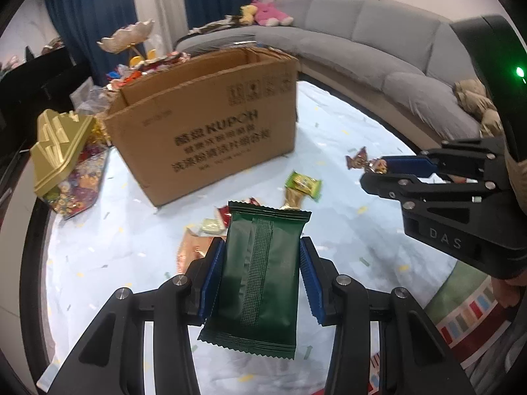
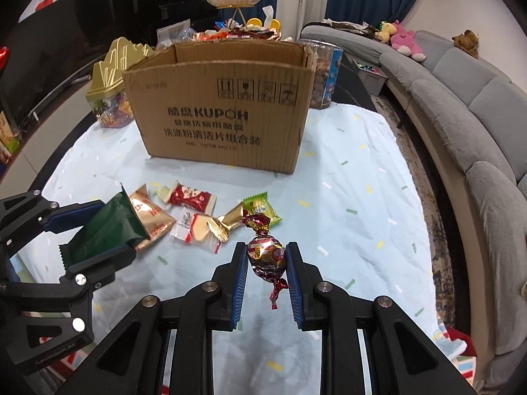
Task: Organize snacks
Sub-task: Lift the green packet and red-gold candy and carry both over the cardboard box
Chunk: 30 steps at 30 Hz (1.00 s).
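Living-room clutter all around: a grey sofa (image 2: 467,105) curving along one side, blue curtains behind, and a pale blue cloth (image 2: 346,197) spread out as the working surface. Sitting on that cloth is the open cardboard box (image 2: 224,112), and that looks like where everything is heading.

Both hands are loaded. The left gripper (image 1: 260,273) is clamping a dark green snack packet (image 1: 260,279) across its width, blue pads pressing either side, packet lifted clear of the cloth. The right gripper (image 2: 266,260) is pinching a red foil-wrapped candy (image 2: 266,253) by its round body, twisted tails sticking out above and below, also held up off the cloth.

More snacks are waiting loose on the cloth between the grippers and the box: a red-and-white packet (image 2: 191,197), a green-yellow one (image 2: 260,210), a gold wrapper (image 2: 227,223) and others.

The step in hand, by my reading, is carrying both pieces to the box. To do it well: be keeping each squeeze steady, lifting above the near wall before crossing, and letting go only once each item is hanging over the opening. The candy is small and slippery-looking, so no loosening early. Bringing the arms in one at a time should be avoiding a bump over the box.
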### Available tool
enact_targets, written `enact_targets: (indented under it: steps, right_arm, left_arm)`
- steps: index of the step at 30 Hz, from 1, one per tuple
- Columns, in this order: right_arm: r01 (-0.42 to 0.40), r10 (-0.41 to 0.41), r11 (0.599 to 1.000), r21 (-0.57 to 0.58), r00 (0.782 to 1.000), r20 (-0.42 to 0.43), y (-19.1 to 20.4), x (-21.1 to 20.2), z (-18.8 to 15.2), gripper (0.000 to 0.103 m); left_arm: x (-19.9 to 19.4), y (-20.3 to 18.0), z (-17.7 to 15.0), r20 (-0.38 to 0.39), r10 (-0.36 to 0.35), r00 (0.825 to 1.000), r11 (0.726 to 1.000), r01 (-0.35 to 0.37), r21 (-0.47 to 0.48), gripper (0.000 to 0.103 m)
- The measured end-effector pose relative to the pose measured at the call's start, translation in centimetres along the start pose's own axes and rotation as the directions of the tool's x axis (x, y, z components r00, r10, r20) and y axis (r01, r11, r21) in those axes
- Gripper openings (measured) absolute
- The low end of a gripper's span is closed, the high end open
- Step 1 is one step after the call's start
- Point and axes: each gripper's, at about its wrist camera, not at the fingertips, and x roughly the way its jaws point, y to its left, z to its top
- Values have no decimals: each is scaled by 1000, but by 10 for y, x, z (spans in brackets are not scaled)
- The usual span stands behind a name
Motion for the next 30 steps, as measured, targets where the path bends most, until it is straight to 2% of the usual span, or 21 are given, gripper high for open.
enact_targets:
  steps: [12, 30]
  right_arm:
    - [28, -28, 1000, 14, 999, 26, 4, -21, 19, 24]
    - [34, -37, 998, 48, 997, 62, 13, -44, 50, 24]
  left_arm:
    - [-20, 20, 18, 20, 79, 997, 993, -77, -90, 45]
    - [-36, 51, 54, 31, 166, 986, 965, -156, -211, 45]
